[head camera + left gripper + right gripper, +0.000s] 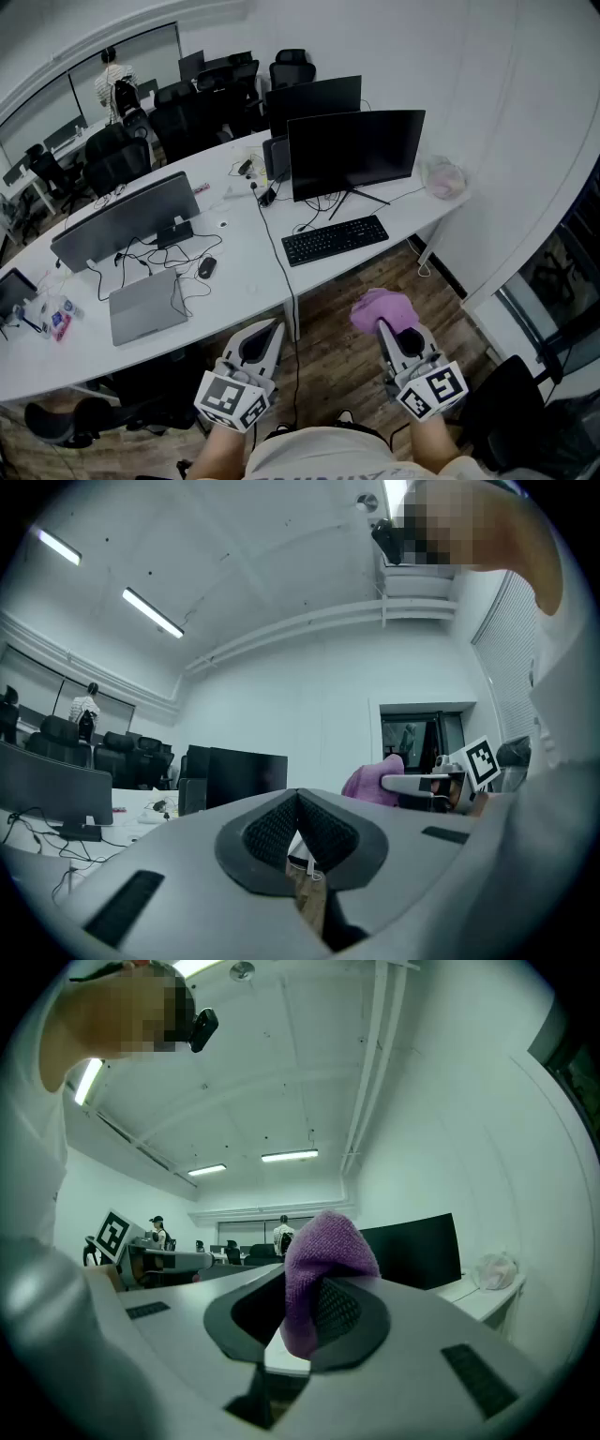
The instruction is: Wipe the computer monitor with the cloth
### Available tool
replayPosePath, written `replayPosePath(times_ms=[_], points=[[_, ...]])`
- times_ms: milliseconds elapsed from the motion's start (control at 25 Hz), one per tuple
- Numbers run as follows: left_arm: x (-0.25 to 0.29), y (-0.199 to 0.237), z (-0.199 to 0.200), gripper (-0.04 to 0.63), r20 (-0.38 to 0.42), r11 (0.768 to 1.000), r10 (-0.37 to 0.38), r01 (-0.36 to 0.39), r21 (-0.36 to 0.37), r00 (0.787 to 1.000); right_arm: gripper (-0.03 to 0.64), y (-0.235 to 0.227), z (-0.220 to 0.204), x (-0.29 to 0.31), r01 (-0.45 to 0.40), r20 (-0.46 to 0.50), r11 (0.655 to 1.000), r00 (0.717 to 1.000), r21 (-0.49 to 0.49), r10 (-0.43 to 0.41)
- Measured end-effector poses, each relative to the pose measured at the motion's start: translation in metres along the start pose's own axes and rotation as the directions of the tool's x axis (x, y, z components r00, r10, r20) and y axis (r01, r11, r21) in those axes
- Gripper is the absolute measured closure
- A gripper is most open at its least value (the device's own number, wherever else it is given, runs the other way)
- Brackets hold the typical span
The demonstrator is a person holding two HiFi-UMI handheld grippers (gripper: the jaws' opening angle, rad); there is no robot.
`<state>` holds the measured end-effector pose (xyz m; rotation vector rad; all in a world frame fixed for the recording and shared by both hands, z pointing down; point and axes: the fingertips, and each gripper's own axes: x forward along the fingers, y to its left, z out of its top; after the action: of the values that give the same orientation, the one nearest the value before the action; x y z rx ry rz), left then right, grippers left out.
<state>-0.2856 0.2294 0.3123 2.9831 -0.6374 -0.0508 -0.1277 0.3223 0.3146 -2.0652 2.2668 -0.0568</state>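
My right gripper (394,330) clamps the cloth (377,307); my left gripper (270,325) is closed and empty. The monitor (354,150) stands well apart on the desk (405,208). I think a hard push may tip it, or the cloth may slip out.

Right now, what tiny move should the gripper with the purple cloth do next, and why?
Probably carry the right gripper forward to the nearest monitor. It is shut on the purple cloth, but in the head view it hangs short of the desk, apart from the dark screen.
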Motion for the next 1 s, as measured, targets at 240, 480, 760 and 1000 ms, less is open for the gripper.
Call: replayPosePath(times_ms=[240,480,760,1000], points=[[0.001,-0.001,-0.001,0.594,-0.003,1.0,0.004,-0.004,0.003,1.0,0.561,-0.001,0.0,0.002,-0.011,-0.002,1.0,1.0,0.0,0.011],[0.001,0.001,-0.003,0.594,-0.011,1.0,0.017,-0.017,-0.002,1.0,0.561,0.001,-0.002,0.004,-0.034,-0.002,0.999,0.999,-0.001,0.034],[0.013,-0.001,-0.004,0.594,-0.027,0.999,0.038,-0.038,0.016,0.999,0.561,-0.012,-0.004,0.003,-0.074,0.022,0.997,0.997,0.028,0.073],[0.031,-0.003,-0.001,0.594,-0.028,0.995,0.097,-0.096,0.017,0.995,0.561,-0.044,-0.008,-0.005,-0.102,0.013,0.994,0.995,0.047,0.102]])
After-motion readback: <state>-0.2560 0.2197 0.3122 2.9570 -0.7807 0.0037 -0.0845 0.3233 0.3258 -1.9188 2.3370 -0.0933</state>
